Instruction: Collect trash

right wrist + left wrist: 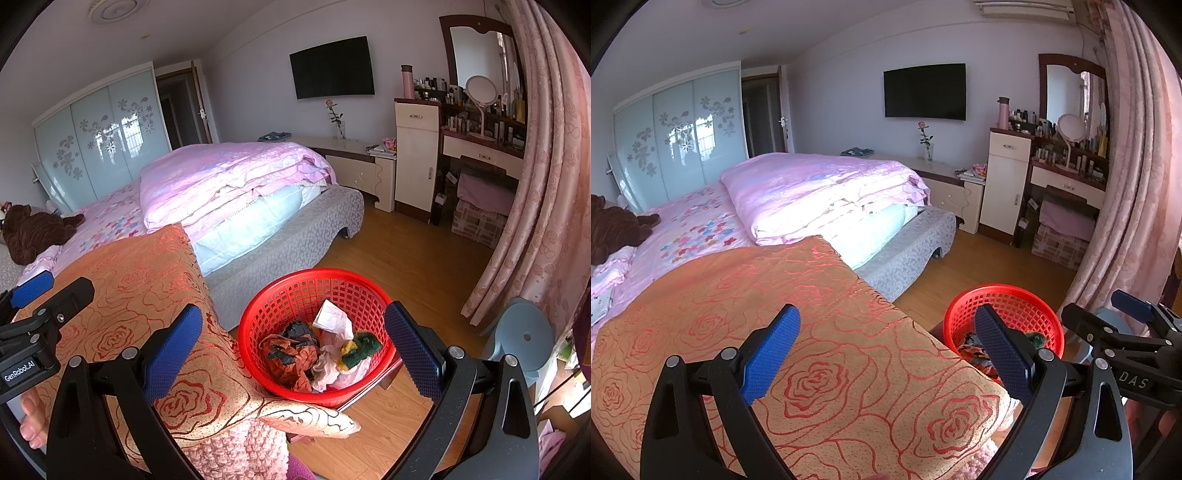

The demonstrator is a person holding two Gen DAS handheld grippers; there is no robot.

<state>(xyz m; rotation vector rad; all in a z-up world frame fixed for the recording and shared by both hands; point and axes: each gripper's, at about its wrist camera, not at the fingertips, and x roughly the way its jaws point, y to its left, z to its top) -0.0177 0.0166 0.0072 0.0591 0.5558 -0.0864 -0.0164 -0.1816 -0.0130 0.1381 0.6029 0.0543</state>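
Observation:
A red mesh basket (295, 291) stands beside the bed on a low wooden surface. It holds crumpled white paper (332, 317), orange and black wrappers (291, 354) and a yellow-green sponge (360, 349). My right gripper (293, 341) is open and empty, held above the basket. My left gripper (888, 349) is open and empty over the orange rose-patterned blanket (812, 350). The basket shows in the left wrist view (1015, 299) behind my right finger, and the right gripper (1115, 321) appears at the right edge.
A bed with a folded pink quilt (229, 177) fills the left. A brown plush toy (33, 230) lies on it. A blue stool (524, 336) and a pink curtain (546, 184) stand right. A dressing table (476, 144) and a cabinet (415, 155) line the far wall.

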